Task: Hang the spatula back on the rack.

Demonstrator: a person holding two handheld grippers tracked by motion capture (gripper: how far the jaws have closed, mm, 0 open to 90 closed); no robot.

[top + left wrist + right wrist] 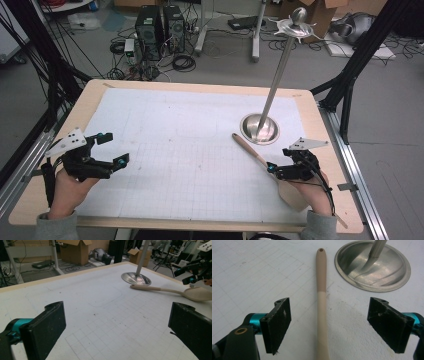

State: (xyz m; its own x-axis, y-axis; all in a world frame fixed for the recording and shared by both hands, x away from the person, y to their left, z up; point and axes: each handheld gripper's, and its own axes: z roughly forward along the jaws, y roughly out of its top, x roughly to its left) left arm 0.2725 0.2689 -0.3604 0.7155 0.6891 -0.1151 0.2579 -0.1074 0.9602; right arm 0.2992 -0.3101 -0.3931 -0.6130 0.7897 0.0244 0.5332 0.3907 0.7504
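- The right gripper (328, 325) is hovering over the spoon (321, 302), jaws open, straddling its handle.
- The left gripper (113, 149) is resting apart, jaws open and empty.
- The stand (259, 128) is standing beside the spoon's tip.

Light wooden worktop (320, 130) covered by white gridded paper sheet (175, 150). Round shiny metal stand base (259, 128) with tilted steel pole (278, 75) at far right. Two black computer towers (160, 27), cables, cardboard boxes (320, 12) on grey floor behind.
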